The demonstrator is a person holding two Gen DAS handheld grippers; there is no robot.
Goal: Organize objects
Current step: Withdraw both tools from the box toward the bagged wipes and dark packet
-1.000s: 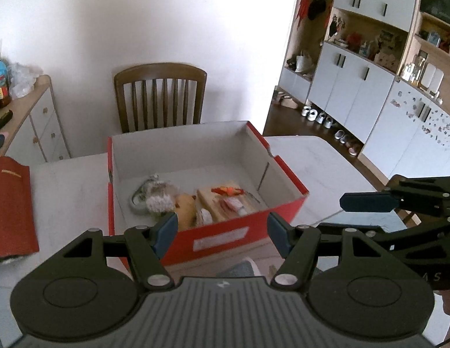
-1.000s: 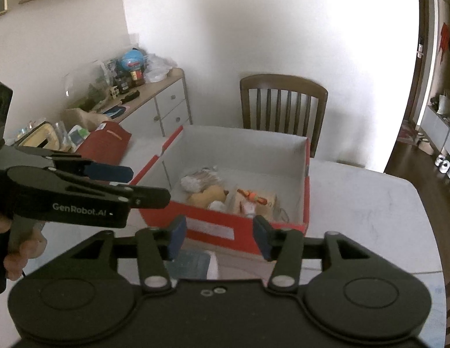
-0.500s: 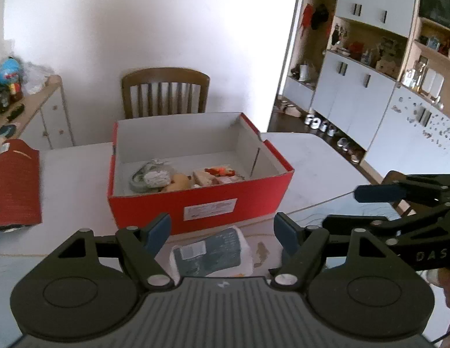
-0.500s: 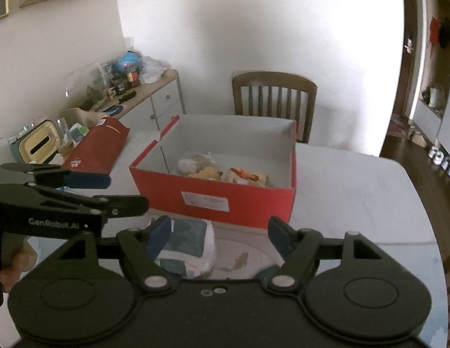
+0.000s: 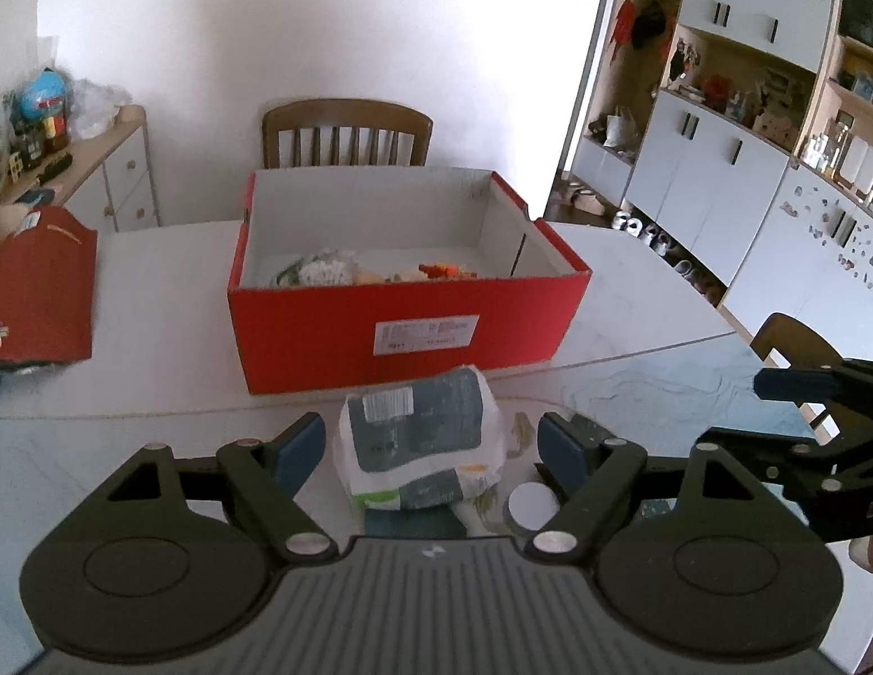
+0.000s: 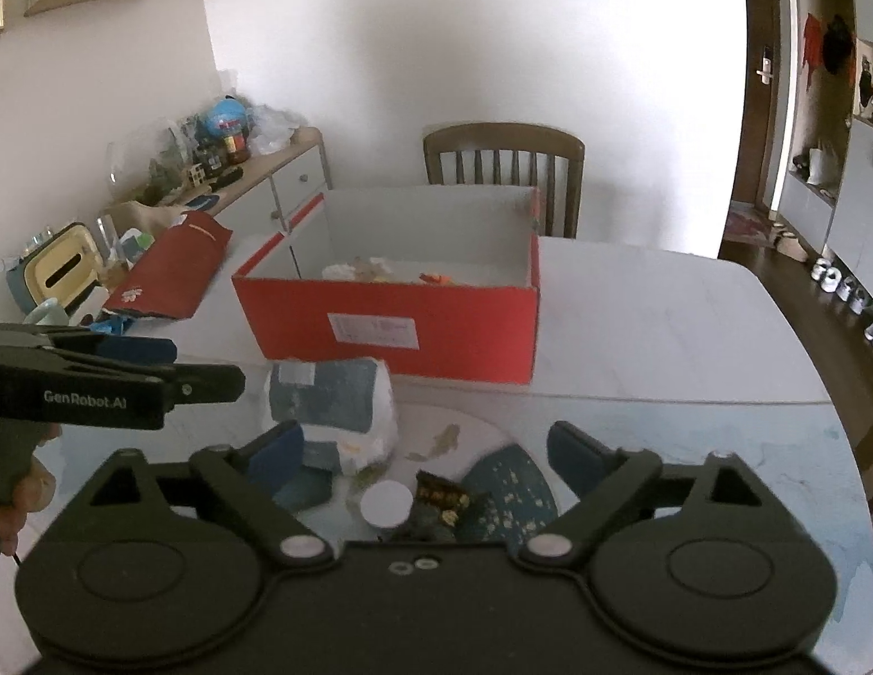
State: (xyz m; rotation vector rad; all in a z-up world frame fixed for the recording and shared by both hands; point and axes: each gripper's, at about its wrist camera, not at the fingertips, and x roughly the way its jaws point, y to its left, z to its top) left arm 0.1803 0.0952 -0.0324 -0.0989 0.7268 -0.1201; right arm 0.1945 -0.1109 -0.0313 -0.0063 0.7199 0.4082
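The left gripper (image 5: 431, 447) has its jaws opening, with a plastic-wrapped packet (image 5: 417, 439) lying on the counter (image 5: 155, 371) between its fingers, untouched by the pads. The right gripper (image 6: 422, 453) is likewise opening its jaws, empty, above a small white round lid (image 6: 387, 503) and a dark snack wrapper (image 6: 439, 498). Just behind the packet stands an open red box (image 5: 403, 326) holding small items. A wooden chair (image 5: 346, 132) sits beyond, and a red pouch (image 5: 37, 292) lies left.
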